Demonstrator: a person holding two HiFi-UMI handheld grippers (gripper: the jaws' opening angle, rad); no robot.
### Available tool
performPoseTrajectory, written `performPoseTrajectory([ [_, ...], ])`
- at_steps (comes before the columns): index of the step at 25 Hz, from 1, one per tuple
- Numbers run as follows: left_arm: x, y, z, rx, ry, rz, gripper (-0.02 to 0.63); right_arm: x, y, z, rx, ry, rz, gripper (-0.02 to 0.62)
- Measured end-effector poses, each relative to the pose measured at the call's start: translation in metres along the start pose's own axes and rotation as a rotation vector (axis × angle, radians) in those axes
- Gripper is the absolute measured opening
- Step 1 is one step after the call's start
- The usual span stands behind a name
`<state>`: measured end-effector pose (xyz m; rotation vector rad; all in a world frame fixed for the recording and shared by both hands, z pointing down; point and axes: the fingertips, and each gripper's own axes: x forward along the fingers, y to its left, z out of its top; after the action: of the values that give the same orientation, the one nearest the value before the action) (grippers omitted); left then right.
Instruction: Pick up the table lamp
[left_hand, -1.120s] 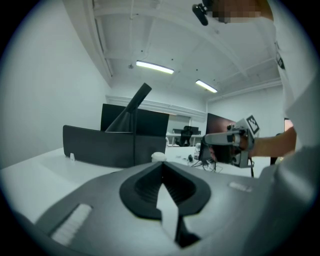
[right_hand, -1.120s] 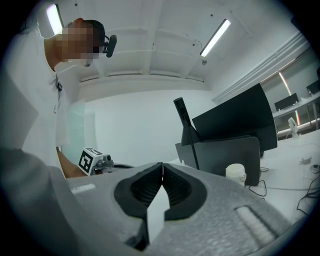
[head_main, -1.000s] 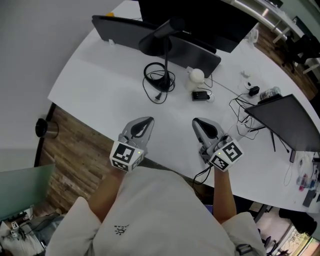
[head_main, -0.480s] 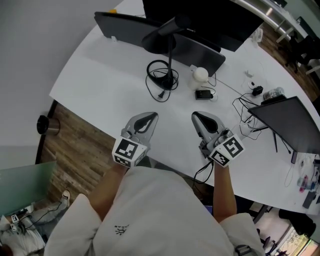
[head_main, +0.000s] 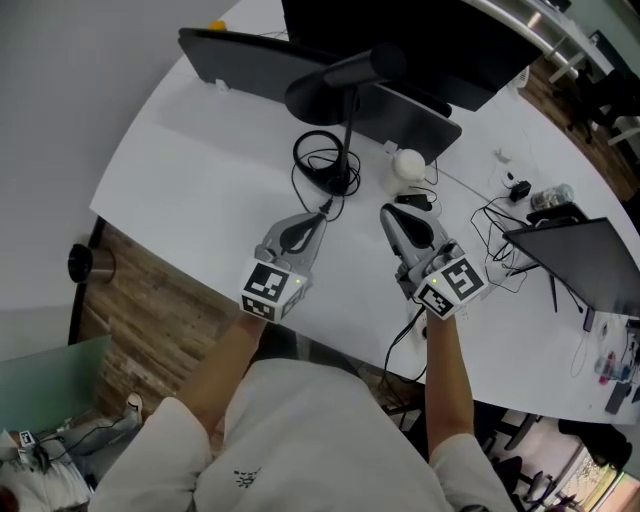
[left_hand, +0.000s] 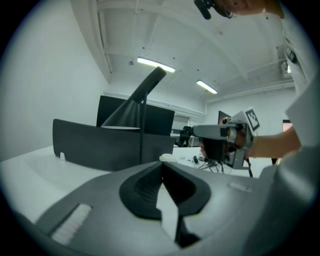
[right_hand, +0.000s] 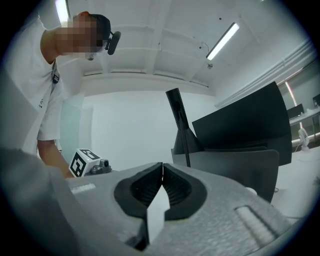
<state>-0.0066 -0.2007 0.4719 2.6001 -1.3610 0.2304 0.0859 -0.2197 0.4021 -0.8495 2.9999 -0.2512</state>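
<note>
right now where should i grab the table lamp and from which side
Take the table lamp by its thin upright stem, midway up, coming level from the near side. Only the stem looks slim enough for the jaws: the cone shade is too wide, and the coiled cable clutters the base. The left gripper looks nearest; its jaws are shut, so open first.

Black table lamp (head_main: 322, 97), white table (head_main: 200, 180), grey left gripper (head_main: 317, 219), black-and-white marker cube (head_main: 272, 290)

We're in an office here: a broad white desk (head_main: 190, 180) carries a big black monitor (head_main: 430, 40), with wood floor (head_main: 140, 310) beneath. Overhead, long strip lights (left_hand: 155, 64) run across a white ceiling (left_hand: 165, 30).
</note>
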Motion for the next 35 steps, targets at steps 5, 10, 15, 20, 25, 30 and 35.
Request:
performPoseTrajectory([
  [5,0.034,0.027,-0.013,0.017,0.004,-0.007,-0.006,0.034,-0.017,0.003,-0.026,-0.007,0.02,0.002],
  [10,0.063,0.048,-0.012,0.004,-0.027,0.0,-0.006,0.063,-0.037,0.002,-0.058,0.004,0.01,0.003],
  [15,0.084,0.055,-0.012,0.019,-0.038,-0.019,-0.006,0.076,-0.048,-0.009,-0.059,0.024,0.025,0.003],
  [20,0.101,0.063,-0.017,0.038,-0.04,-0.044,0.027,0.081,-0.061,-0.018,-0.038,0.012,0.024,0.005],
  [25,0.116,0.069,-0.026,0.045,-0.019,-0.05,0.063,0.095,-0.068,-0.022,-0.042,0.034,0.081,0.094],
  [30,0.134,0.063,-0.032,0.063,0.001,-0.057,0.098,0.097,-0.079,-0.013,-0.05,0.007,0.111,0.095],
  [35,0.141,0.062,-0.027,0.091,0.006,-0.08,0.115,0.113,-0.075,-0.006,-0.09,0.012,0.148,0.097],
])
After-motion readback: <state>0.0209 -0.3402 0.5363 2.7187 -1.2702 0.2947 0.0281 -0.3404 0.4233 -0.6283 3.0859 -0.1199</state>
